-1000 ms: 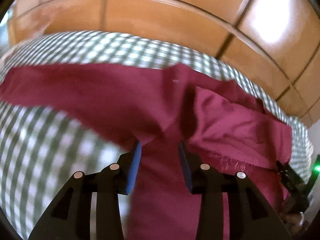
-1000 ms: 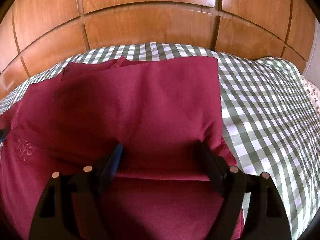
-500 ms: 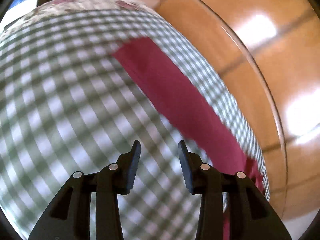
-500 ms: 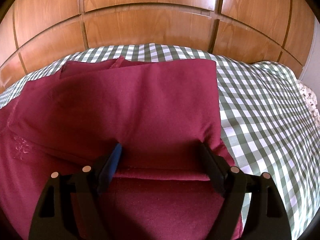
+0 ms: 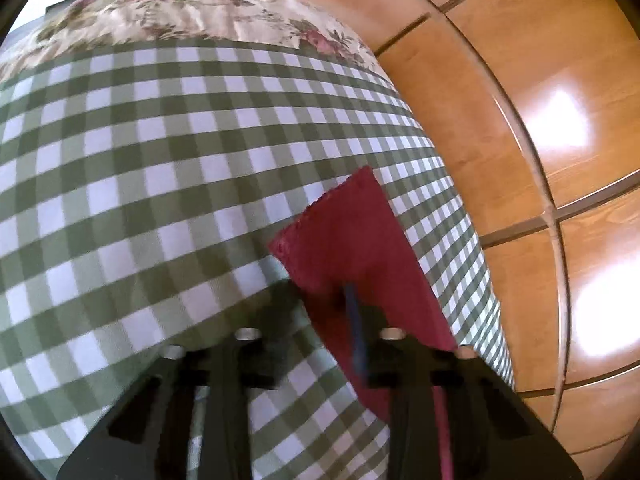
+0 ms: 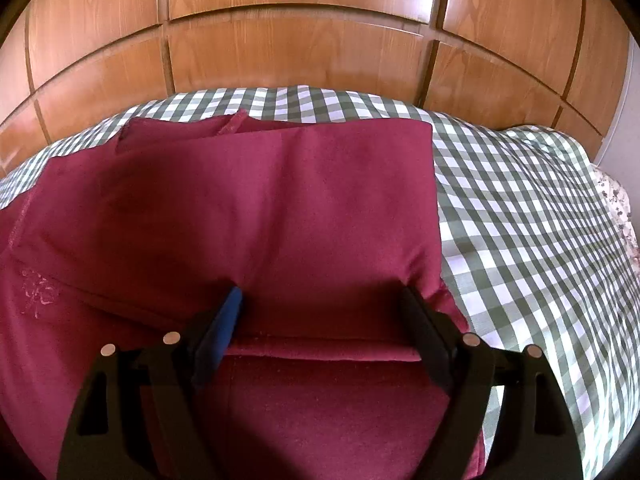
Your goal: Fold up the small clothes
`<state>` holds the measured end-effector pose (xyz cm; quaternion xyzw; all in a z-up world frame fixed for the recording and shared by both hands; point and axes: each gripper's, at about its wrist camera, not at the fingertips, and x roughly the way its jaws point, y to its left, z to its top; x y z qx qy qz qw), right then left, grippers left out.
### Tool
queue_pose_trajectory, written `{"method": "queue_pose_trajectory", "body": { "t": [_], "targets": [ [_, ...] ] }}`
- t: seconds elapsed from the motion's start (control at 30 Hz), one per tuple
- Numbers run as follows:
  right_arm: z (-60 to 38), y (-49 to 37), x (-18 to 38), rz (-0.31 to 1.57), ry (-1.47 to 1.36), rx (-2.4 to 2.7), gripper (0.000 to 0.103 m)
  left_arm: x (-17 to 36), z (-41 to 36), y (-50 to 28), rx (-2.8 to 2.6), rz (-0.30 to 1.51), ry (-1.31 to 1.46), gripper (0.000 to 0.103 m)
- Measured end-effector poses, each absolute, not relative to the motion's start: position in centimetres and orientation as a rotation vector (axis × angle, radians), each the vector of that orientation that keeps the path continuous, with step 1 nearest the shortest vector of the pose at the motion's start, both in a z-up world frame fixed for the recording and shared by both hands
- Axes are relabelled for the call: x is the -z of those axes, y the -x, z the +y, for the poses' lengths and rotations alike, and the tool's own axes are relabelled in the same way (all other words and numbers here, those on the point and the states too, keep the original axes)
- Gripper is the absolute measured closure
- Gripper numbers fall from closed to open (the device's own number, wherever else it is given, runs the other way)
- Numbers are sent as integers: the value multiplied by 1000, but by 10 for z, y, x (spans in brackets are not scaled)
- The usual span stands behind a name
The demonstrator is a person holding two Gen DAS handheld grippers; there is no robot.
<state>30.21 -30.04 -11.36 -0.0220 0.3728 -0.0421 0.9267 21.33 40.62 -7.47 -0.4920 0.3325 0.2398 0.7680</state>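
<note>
A bed under a green-and-white checked cover [image 6: 520, 208] carries the things. A maroon garment [image 6: 280, 208] lies on it, folded over itself (one strip [image 5: 356, 248] runs out across the checks). A floral cloth [image 5: 180, 16] shows at the cover's far edge.

the dark red folded cotton garment [image 6: 280, 216] runs off the frame's left and bottom edges, its small pale embroidered motif [image 6: 38, 292] too faint to make out.
</note>
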Motion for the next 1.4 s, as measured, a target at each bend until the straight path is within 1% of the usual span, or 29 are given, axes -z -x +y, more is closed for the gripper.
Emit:
{"method": "queue_pose_trajectory", "body": {
  "t": [0.07, 0.2, 0.37, 0.5, 0.63, 0.8, 0.83, 0.9, 0.93, 1.13, 1.17, 1.3, 1.4],
  "targets": [
    [-301, -302, 114, 764, 46, 87, 22, 67, 402, -219, -512, 719, 1031, 97],
    [-301, -302, 114, 763, 44, 84, 22, 33, 372, -218, -395, 633, 968, 97],
    [-302, -302, 114, 762, 43, 83, 22, -21, 292, -223, -157, 576, 815, 97],
    [-303, -302, 114, 760, 39, 80, 22, -33, 209, -242, 20, 625, 700, 97],
    [-304, -302, 113, 758, 34, 78, 22, -19, 123, -262, 156, 726, 569, 97],
    [-305, -301, 113, 756, 25, 72, 22, 9, 52, -279, 237, 850, 447, 96],
    [-305, -301, 113, 755, 22, 71, 22, 15, 43, -278, 230, 869, 418, 95],
    [-305, -301, 113, 755, 20, 69, 22, 25, 38, -275, 249, 898, 417, 82],
    [-305, -301, 113, 755, 20, 69, 22, 30, 37, -269, 248, 906, 419, 80],
    [-303, -302, 104, 769, 13, 76, 23, 43, 36, -218, 222, 905, 367, 80],
    [-302, -301, 99, 769, -4, 76, 25, 48, 34, -212, 212, 906, 357, 80],
    [-273, -290, 69, 735, -152, -106, 27, 67, 46, -196, 179, 927, 392, 80],
    [-225, -295, 62, 797, -192, -308, 37, 72, 50, -193, 181, 910, 416, 80]
  ]
}}
